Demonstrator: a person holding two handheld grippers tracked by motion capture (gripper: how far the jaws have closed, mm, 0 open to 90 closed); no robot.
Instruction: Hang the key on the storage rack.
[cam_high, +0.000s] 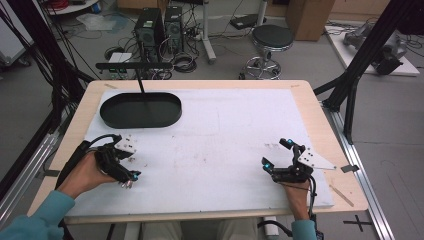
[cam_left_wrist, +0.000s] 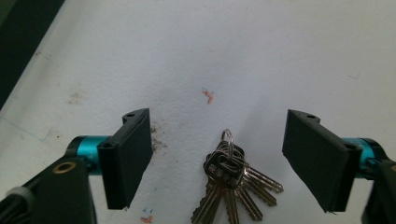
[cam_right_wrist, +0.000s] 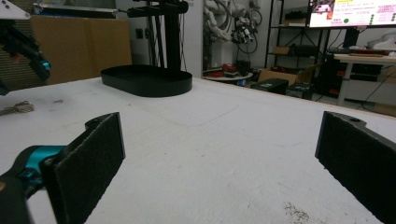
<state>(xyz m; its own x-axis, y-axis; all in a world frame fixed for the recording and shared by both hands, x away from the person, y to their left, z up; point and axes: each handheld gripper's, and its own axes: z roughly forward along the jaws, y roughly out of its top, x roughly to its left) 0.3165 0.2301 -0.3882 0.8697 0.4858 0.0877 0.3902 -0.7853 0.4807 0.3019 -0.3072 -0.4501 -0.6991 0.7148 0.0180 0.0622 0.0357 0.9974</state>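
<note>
The room behind held computer towers (cam_high: 160, 27), a stool (cam_high: 271, 42) and a wall screen (cam_right_wrist: 352, 11) whose writing was too small to read, while the white-covered desk (cam_high: 225, 130) carried a black oval tray (cam_high: 141, 110) at its far left. The left gripper (cam_left_wrist: 217, 154) pointed down with its jaws apart, the bunch of keys (cam_left_wrist: 231, 184) lying on the desk between them untouched, its lower tips cut off by the frame. The right gripper (cam_high: 276, 152) rested at the near right, jaws wide with nothing between them.
</note>
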